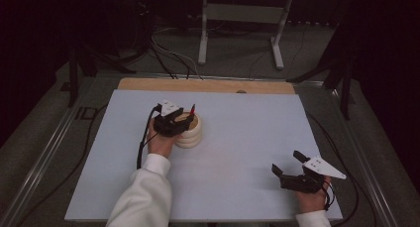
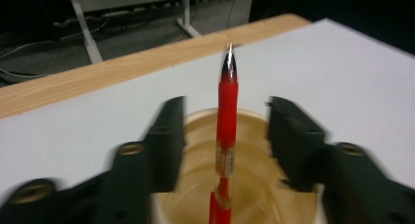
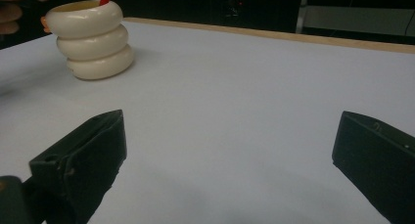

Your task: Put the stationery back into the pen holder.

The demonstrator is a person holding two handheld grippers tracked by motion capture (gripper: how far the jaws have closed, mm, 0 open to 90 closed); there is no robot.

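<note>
the cream holder (image 1: 190,132), shaped like three stacked rounded rings, stands upright on the left half of the table, and a red pen (image 2: 226,136) stands in it with its dark, silver-tipped point up, rising above the rim. inside, the holder looks glossy and yellowish. your left gripper (image 1: 179,119) sits right at the holder's near-left side, and in the left gripper view its jaws are spread on either side of the pen, apart from it, released. the pen has a red barrel with a clear band of small print low down. your right gripper (image 1: 287,163) rests at the near right of the table, well apart from the holder, with its jaws wide and holding nothing; in the right gripper view the holder stands far off to its upper left. the table (image 1: 247,138) has a pale, bluish-white top with a wooden strip (image 1: 208,85) along its far edge. beyond it the room is dark, with grey floor, black cables (image 1: 168,58), and a white metal stand (image 1: 242,24).
</note>
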